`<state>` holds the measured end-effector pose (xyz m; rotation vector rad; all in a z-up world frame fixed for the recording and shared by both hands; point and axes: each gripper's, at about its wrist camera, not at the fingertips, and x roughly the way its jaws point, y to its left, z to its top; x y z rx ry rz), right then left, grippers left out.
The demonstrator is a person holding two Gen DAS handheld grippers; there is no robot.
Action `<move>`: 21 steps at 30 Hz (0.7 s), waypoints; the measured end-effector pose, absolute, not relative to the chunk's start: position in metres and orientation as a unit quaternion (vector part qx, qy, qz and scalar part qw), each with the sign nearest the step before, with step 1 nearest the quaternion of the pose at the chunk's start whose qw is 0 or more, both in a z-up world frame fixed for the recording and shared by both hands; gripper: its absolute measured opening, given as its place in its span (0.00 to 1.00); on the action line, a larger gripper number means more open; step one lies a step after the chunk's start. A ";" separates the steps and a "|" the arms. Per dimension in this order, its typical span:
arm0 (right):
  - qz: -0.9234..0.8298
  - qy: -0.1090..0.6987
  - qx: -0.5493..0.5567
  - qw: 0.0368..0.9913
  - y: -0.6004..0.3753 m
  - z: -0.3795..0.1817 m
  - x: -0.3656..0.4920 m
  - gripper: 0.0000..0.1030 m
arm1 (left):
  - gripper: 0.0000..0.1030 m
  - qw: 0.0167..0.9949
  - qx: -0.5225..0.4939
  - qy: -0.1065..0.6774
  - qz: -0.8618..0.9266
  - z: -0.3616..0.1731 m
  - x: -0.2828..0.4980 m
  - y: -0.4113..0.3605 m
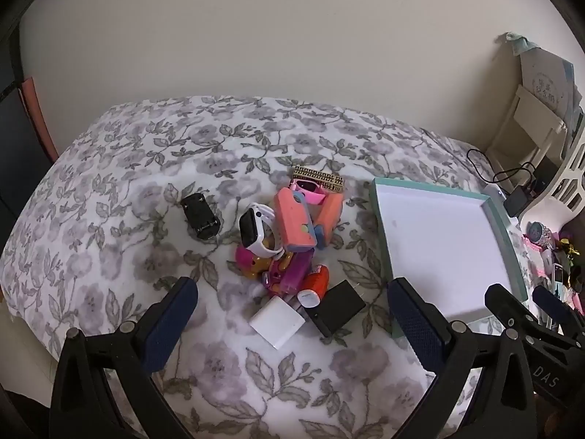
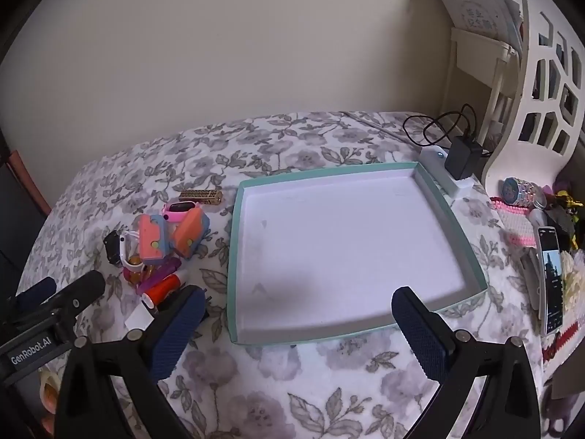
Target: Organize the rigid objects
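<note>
From the left wrist, the left gripper [image 1: 292, 314] hangs wide open and empty above a floral grey-and-white bedspread [image 1: 109, 190], over a heap of small rigid objects: a white smartwatch [image 1: 256, 232], an orange-pink plastic case [image 1: 294, 219], a white square charger [image 1: 277, 322] and a black plug adapter [image 1: 336, 307]. From the right wrist, the right gripper [image 2: 296, 325] is likewise spread open, holding nothing, above the shallow teal-rimmed white cardboard tray [image 2: 234, 241] lying just right of the heap.
</note>
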<state>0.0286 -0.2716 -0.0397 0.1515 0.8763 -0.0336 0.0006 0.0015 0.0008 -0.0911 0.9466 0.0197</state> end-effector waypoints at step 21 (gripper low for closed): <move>-0.019 0.427 0.074 0.901 -0.271 -0.041 0.030 1.00 | 1.00 0.879 -0.036 0.474 0.025 -0.006 0.003 0.001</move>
